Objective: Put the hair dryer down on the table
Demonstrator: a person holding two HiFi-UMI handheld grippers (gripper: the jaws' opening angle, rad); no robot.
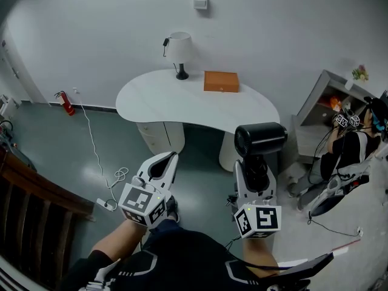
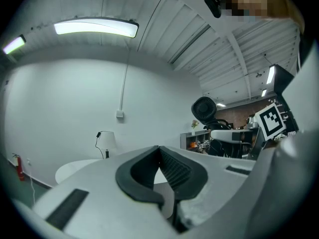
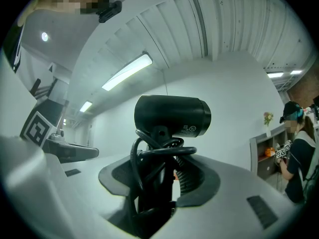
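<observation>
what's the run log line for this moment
right gripper: shut on hair dryer | left gripper: shut, empty | hair dryer: short of table, not down

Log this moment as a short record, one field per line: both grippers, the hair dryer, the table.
left gripper: jaws shut, empty
right gripper: shut on the handle of the hair dryer
hair dryer: black, upright, cord wound round its handle, held in the air
table: white, ahead of both grippers; carries a lamp and a brown box
task state: hair dryer not yet set down
</observation>
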